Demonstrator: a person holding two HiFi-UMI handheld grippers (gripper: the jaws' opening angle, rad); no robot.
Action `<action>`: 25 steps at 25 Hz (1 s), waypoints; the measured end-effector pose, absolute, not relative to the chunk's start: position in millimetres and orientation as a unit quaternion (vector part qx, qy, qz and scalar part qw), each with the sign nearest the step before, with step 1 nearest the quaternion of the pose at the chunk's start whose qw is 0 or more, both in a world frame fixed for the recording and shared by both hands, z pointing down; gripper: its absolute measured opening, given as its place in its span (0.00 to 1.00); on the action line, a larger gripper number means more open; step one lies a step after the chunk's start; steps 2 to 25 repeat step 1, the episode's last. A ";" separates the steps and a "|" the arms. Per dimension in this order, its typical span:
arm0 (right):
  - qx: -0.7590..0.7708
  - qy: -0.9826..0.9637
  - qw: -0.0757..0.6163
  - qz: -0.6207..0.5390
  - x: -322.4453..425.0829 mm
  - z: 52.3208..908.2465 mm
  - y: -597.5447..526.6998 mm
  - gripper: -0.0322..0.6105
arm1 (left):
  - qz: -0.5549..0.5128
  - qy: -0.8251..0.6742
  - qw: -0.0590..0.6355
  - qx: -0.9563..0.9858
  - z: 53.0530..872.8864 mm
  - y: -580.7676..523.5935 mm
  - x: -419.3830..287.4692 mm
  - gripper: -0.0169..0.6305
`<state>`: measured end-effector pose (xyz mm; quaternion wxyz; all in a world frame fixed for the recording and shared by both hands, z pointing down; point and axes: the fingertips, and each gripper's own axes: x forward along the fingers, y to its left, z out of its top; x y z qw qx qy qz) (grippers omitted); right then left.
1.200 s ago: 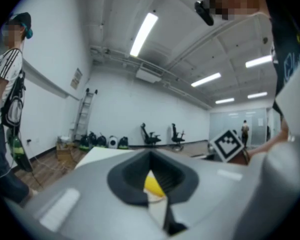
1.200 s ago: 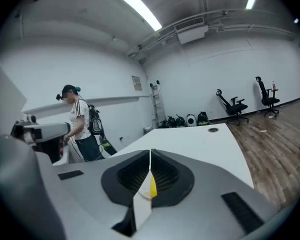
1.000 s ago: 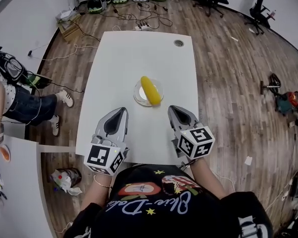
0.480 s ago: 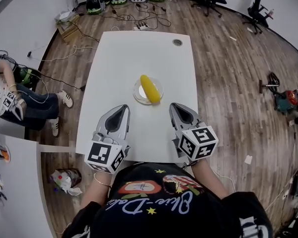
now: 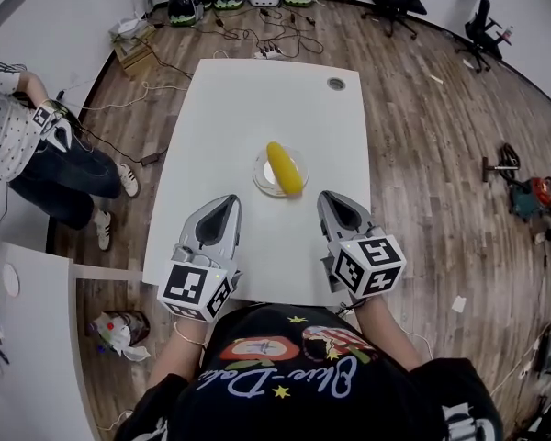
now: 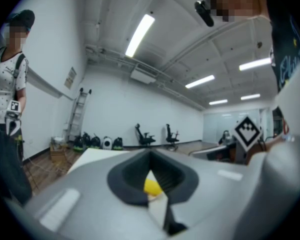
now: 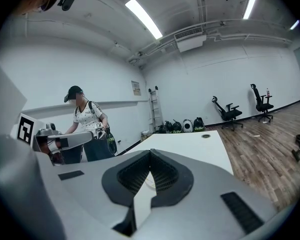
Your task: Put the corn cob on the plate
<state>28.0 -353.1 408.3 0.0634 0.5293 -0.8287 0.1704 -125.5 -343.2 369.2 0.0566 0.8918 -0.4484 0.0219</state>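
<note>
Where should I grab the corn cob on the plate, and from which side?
Grip the corn cob at its middle, jaws across its narrow width. It lies flat across the plate, its near end slanting toward the right hand-held gripper, so probably come from above on that side. Its jaws are shut, so open first.

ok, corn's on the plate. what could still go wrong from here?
1. The corn cob lies diagonally with its near end at the plate rim; a bump may roll it off.
2. The right gripper, shut and empty, sits close to the plate; pushing forward could nudge it.
</note>
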 end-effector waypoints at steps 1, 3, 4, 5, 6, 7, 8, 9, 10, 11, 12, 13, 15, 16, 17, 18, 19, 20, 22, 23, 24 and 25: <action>0.530 -0.828 0.064 0.172 28.1 409.3 -353.0 0.07 | 0.023 -0.448 0.057 0.892 370.0 -343.0 -125.3 0.00; 0.530 -0.828 0.064 0.172 28.1 409.3 -353.0 0.07 | 0.023 -0.448 0.057 0.892 370.0 -343.0 -125.3 0.00; 0.530 -0.828 0.064 0.172 28.1 409.3 -353.0 0.07 | 0.023 -0.448 0.057 0.892 370.0 -343.0 -125.3 0.00; 0.530 -0.828 0.064 0.172 28.1 409.3 -353.0 0.07 | 0.023 -0.448 0.057 0.892 370.0 -343.0 -125.3 0.00; 0.530 -0.828 0.064 0.172 28.1 409.3 -353.0 0.07 | 0.023 -0.448 0.057 0.892 370.0 -343.0 -125.3 0.00; 0.530 -0.828 0.064 0.172 28.1 409.3 -353.0 0.07 | 0.023 -0.448 0.057 0.892 370.0 -343.0 -125.3 0.00; 0.530 -0.828 0.064 0.172 28.1 409.3 -353.0 0.07 | 0.023 -0.448 0.057 0.892 370.0 -343.0 -125.3 0.00; 0.530 -0.828 0.064 0.172 28.1 409.3 -353.0 0.07 | 0.023 -0.448 0.057 0.892 370.0 -343.0 -125.3 0.00; 0.530 -0.828 0.064 0.172 28.1 409.3 -353.0 0.07 | 0.023 -0.448 0.057 0.892 370.0 -343.0 -125.3 0.00; 0.530 -0.828 0.064 0.172 28.1 409.3 -353.0 0.07 | 0.023 -0.448 0.057 0.892 370.0 -343.0 -125.3 0.00; 0.530 -0.828 0.064 0.172 28.1 409.3 -353.0 0.07 | 0.023 -0.448 0.057 0.892 370.0 -343.0 -125.3 0.00; 0.530 -0.828 0.064 0.172 28.1 409.3 -353.0 0.07 | 0.023 -0.448 0.057 0.892 370.0 -343.0 -125.3 0.00; 0.530 -0.828 0.064 0.172 28.1 409.3 -353.0 0.07 | 0.023 -0.448 0.057 0.892 370.0 -343.0 -125.3 0.00; 0.530 -0.828 0.064 0.172 28.1 409.3 -353.0 0.07 | 0.023 -0.448 0.057 0.892 370.0 -343.0 -125.3 0.00; 0.530 -0.828 0.064 0.172 28.1 409.3 -353.0 0.07 | 0.023 -0.448 0.057 0.892 370.0 -343.0 -125.3 0.00; 0.530 -0.828 0.064 0.172 28.1 409.3 -353.0 0.07 | 0.023 -0.448 0.057 0.892 370.0 -343.0 -125.3 0.00; 0.530 -0.828 0.064 0.172 28.1 409.3 -353.0 0.07 | 0.023 -0.448 0.057 0.892 370.0 -343.0 -125.3 0.00; 0.530 -0.828 0.064 0.172 28.1 409.3 -353.0 0.07 | 0.023 -0.448 0.057 0.892 370.0 -343.0 -125.3 0.00; 0.530 -0.828 0.064 0.172 28.1 409.3 -353.0 0.07 | 0.023 -0.448 0.057 0.892 370.0 -343.0 -125.3 0.00; 0.530 -0.828 0.064 0.172 28.1 409.3 -353.0 0.07 | 0.023 -0.448 0.057 0.892 370.0 -343.0 -125.3 0.00; 0.530 -0.828 0.064 0.172 28.1 409.3 -353.0 0.07 | 0.023 -0.448 0.057 0.892 370.0 -343.0 -125.3 0.00; 0.530 -0.828 0.064 0.172 28.1 409.3 -353.0 0.07 | 0.023 -0.448 0.057 0.892 370.0 -343.0 -125.3 0.00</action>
